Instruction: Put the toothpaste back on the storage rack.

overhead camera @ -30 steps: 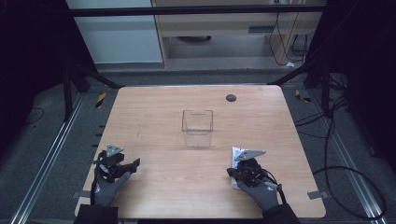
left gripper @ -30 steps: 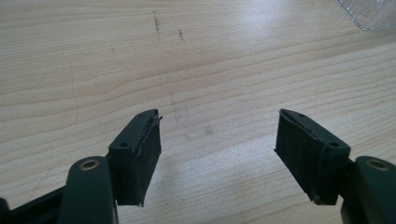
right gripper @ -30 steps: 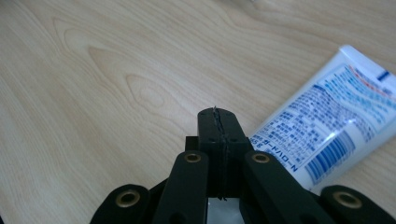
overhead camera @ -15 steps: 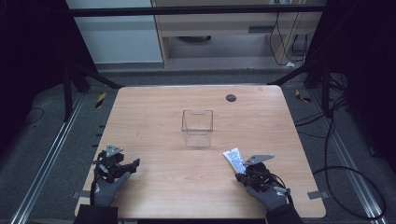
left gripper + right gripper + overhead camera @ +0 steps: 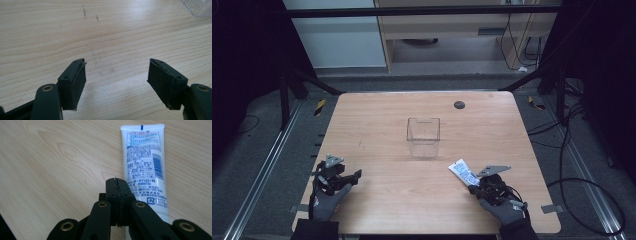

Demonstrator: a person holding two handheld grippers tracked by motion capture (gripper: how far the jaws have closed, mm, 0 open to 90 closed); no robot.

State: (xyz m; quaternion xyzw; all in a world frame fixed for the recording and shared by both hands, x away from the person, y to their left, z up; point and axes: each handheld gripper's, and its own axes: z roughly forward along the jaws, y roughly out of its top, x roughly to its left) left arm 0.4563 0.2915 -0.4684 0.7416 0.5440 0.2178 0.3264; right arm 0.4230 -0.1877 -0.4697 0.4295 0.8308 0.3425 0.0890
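Pressed together with nothing between them, the jaws of the right gripper (image 5: 117,182) lie just beside a white plastic tube with blue print (image 5: 146,167), flat on the light wooden table (image 5: 377,125) at about five o'clock from the clear plastic box (image 5: 423,136) at its centre. At eight o'clock, the left gripper (image 5: 116,72) has its jaws spread over bare wood.

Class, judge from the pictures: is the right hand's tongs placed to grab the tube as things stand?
Probably not yet: the right tongs are shut, with the tube lying beside them on the table. Nothing blocks the way; they would have to open first.
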